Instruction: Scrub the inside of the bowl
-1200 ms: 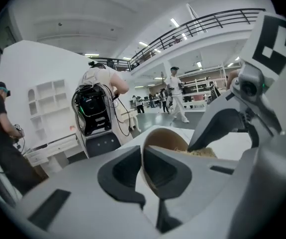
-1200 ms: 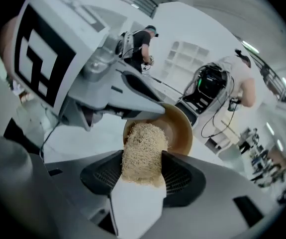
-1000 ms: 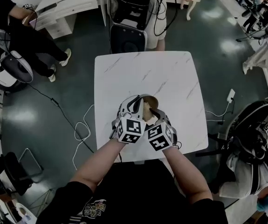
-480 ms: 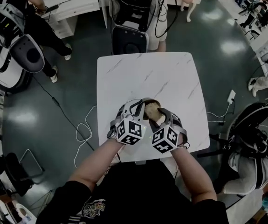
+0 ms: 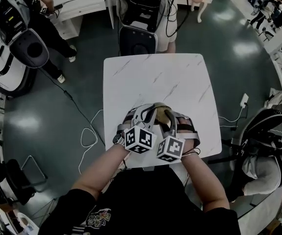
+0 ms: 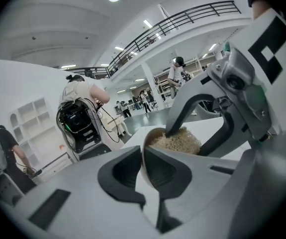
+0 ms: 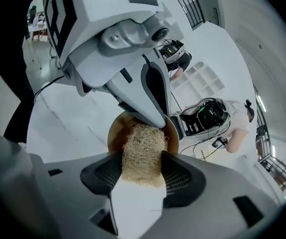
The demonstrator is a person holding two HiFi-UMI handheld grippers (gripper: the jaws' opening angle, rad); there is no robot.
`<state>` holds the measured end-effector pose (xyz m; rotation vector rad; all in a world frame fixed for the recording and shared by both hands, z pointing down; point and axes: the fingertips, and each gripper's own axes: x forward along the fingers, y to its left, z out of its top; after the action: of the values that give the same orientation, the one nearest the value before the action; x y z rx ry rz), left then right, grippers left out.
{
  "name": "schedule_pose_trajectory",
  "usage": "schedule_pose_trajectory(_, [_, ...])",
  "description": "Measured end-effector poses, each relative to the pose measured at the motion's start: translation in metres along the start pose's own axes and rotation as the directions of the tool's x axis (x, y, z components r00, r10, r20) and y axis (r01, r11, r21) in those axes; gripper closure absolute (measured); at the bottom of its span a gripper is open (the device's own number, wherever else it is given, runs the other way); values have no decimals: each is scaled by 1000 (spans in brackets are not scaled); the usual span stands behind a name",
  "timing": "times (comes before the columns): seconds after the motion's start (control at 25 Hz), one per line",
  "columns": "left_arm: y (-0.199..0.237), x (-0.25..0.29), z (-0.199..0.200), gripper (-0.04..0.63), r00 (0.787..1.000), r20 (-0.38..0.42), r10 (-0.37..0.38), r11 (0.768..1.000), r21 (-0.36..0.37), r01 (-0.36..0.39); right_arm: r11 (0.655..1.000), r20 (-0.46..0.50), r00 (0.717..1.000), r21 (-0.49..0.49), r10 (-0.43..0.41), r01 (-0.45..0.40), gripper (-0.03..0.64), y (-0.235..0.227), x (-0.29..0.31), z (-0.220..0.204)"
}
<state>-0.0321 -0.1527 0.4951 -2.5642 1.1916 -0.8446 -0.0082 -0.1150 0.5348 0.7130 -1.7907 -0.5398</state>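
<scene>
Clamping the scrubber [image 7: 142,143] in my right gripper [image 7: 142,166], I hold it inside the bowl [image 7: 114,131], at the table's [image 5: 180,82] near edge. My left gripper [image 6: 143,166] pinches the bowl rim, jaws easing open.

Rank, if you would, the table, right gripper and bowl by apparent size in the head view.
1. table
2. right gripper
3. bowl: mostly hidden, and the gripper is nearer the camera, so places two and three are unsure.
</scene>
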Motion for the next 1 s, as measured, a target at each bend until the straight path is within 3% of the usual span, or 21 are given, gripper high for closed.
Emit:
schedule_pose_trajectory(0.2, [16,-5,-1,572,998,17,57,996,-64,-56,980,24,996,175,89,-92,367,14,-4,3])
schedule_pose_trajectory(0.36, [20,-6,-3,572,998,10,69,991,-114,-68,903,128,978,378,165,-202,367,25,-12,18])
schedule_pose_trajectory(0.44, [18,-8,-4,572,998,7,70,989,-130,-69,869,179,968,433,178,-240,367,26,-17,28])
schedule_pose_trajectory(0.76, [19,-8,-6,577,998,3,62,988,-143,-61,859,180,969,454,169,-235,367,24,-23,22])
schedule_pose_trajectory(1.0, [28,-7,-17,577,998,-21,64,979,-190,-67,862,140,978,465,153,-201,367,23,-38,-10])
